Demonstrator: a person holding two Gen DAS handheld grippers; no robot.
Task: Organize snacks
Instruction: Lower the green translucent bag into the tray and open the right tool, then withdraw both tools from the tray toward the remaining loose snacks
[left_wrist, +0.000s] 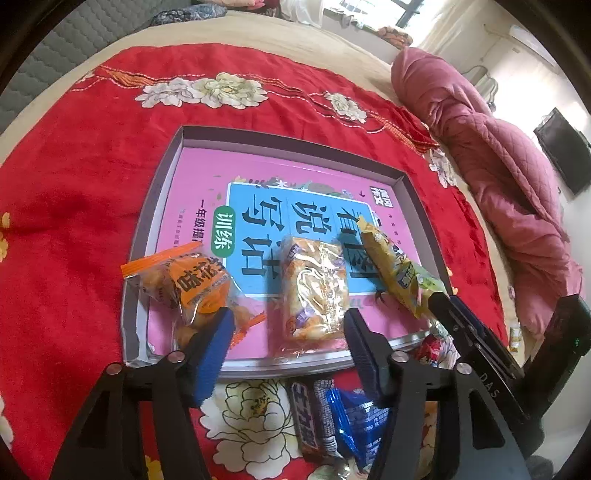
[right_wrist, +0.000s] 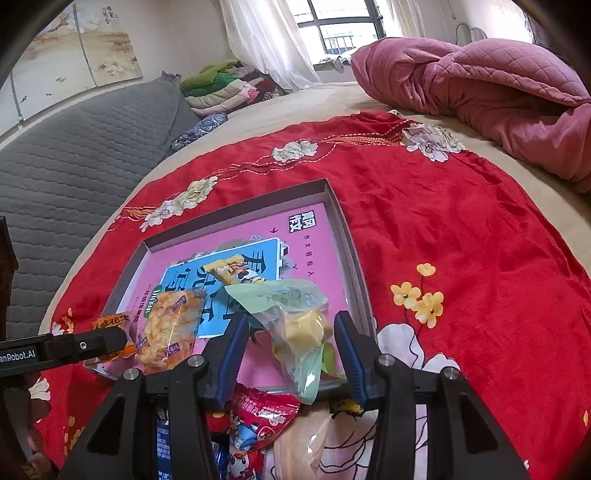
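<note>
So here's where I'm at: the shallow box (left_wrist: 159, 206) with the pink book in its bottom sits on the red blanket (left_wrist: 74, 184) on the bed, and I'm lining snacks up inside it along the near edge.

My right gripper (right_wrist: 288, 343) has its fingers spread wide on either side of a green-and-clear packet (right_wrist: 295, 325) with a yellow cake inside. I don't see the pads touching it, so I'd call it released or not yet squeezed, though the packet stands propped up, so I can't fully rule out contact low down. The packet's long axis runs pretty much along my fingers, pointing away into the box, with its bottom end hanging over the near rim. In the left view the same packet (left_wrist: 399, 273) is tilted, leaning toward the box's right wall.

Left gripper (left_wrist: 290, 332) is also wide open, holding nothing. The clear bread packet (left_wrist: 314, 291) lies flat dead ahead between its fingers, long axis straight away from me. The orange peanut bag (left_wrist: 184, 284) is just beside its left finger.

Leftover snacks, a blue wrapper (left_wrist: 354, 417) and a red packet (right_wrist: 258, 413), are on the blanket just short of the box, right under both grippers. The blue wrapper is nearer the left gripper and the red packet nearer the right, so whichever I pick next is a short pull back and down.
</note>
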